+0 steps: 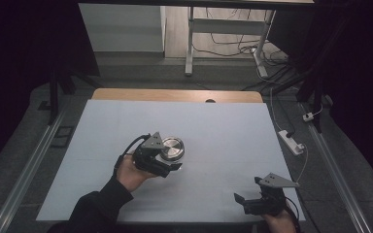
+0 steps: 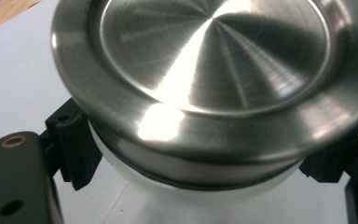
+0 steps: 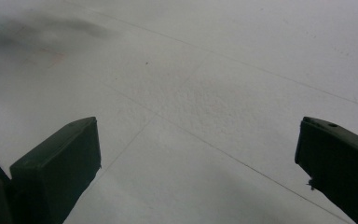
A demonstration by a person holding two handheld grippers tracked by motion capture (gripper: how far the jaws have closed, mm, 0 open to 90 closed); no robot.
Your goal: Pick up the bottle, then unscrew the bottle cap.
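Observation:
A round brushed-steel disc [image 1: 171, 148] with a raised rim sits on a white rounded base, just left of the table's middle. In the left gripper view the steel disc [image 2: 214, 70] looms close and tilted, with the white base [image 2: 191, 189] under it. My left gripper [image 1: 167, 162] is shut on it, and its black jaws press the base from both sides in its own view [image 2: 200, 186]. My right gripper [image 1: 248, 190] rests near the front right corner, open with nothing between its jaws [image 3: 198, 154], pointing over bare white surface.
The table carries a white mat [image 1: 126, 121] with a wooden strip [image 1: 175, 94] along its far edge. A white power strip [image 1: 291, 141] and cables lie on the floor off the right side. A desk frame [image 1: 189, 43] stands beyond the table.

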